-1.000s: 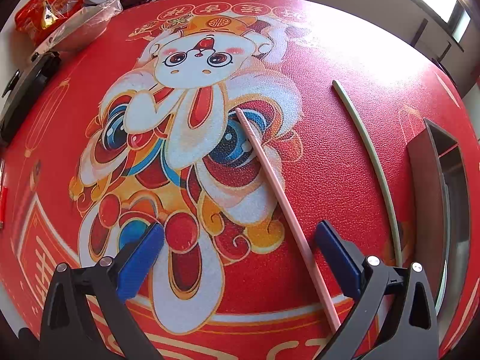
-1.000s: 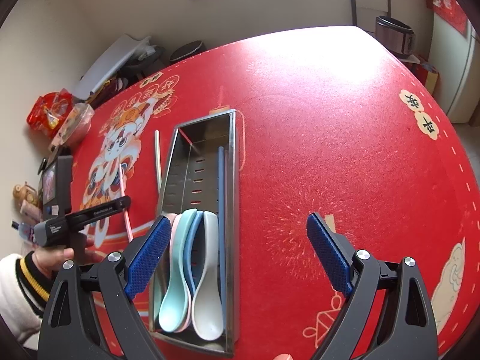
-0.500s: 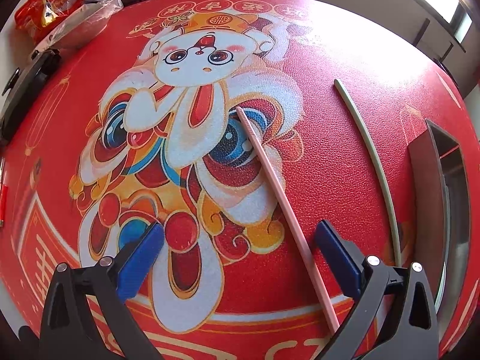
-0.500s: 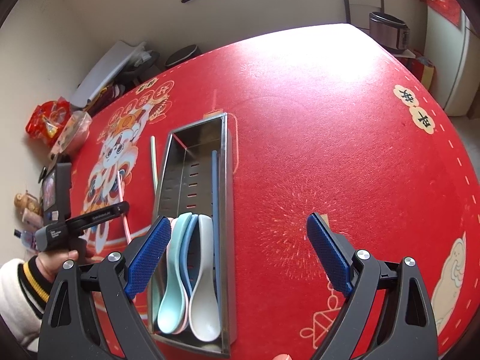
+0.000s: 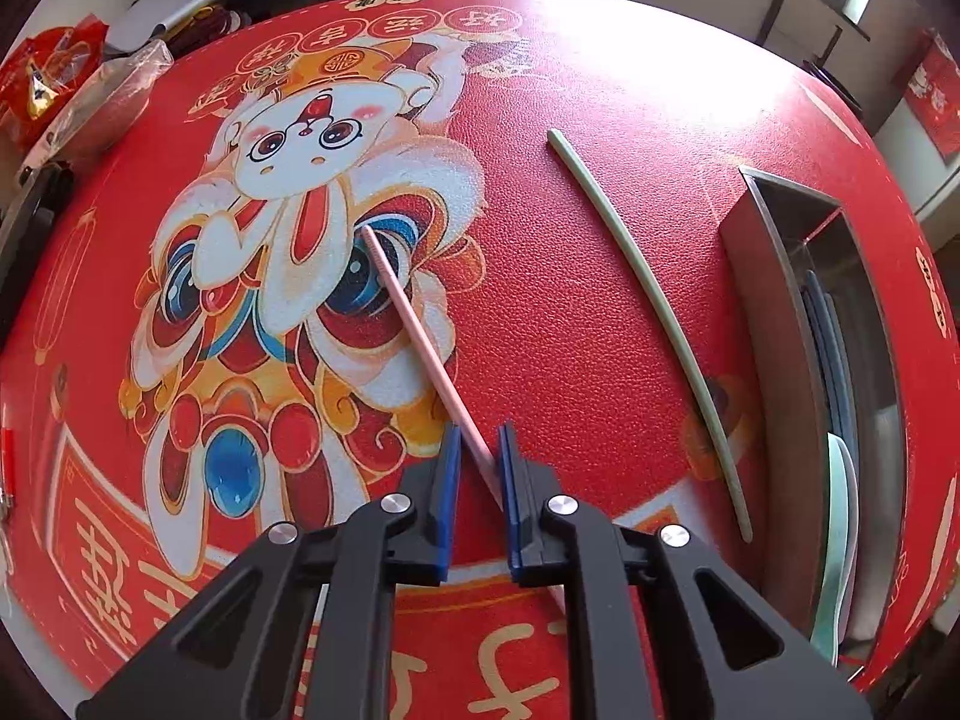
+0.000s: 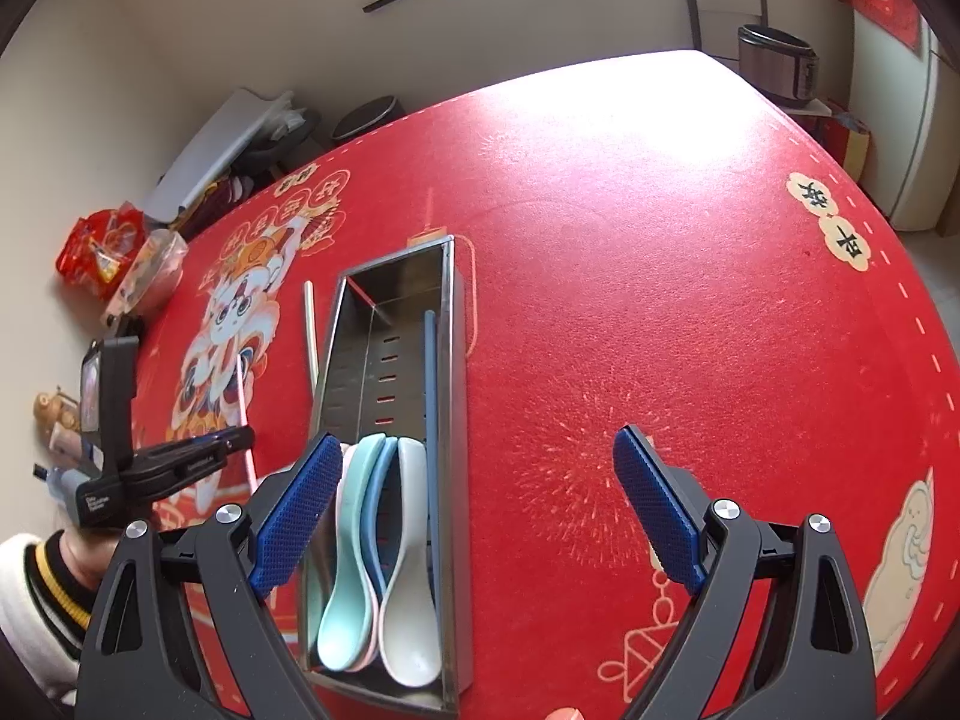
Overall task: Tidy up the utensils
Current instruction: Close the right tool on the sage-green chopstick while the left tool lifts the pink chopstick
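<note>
A pink chopstick (image 5: 414, 330) lies on the red tablecloth over the lion print. My left gripper (image 5: 480, 459) is shut on its near end; it also shows in the right wrist view (image 6: 237, 438). A pale green chopstick (image 5: 654, 312) lies to the right of it, beside the steel utensil tray (image 6: 447, 396). The tray holds several spoons (image 6: 360, 552) and a blue chopstick (image 6: 429, 420). My right gripper (image 6: 474, 510) is open and empty above the tray's near end.
Snack bags (image 6: 99, 246), a plastic-wrapped item (image 5: 102, 102) and a dark device (image 5: 30, 210) sit at the table's left edge. A rice cooker (image 6: 777, 63) stands beyond the far right corner. The tray's edge (image 5: 774, 300) is right of the green chopstick.
My left gripper has closed from wide open onto the pink chopstick's near end. The right gripper has stayed open, drifting slightly over the tray.
</note>
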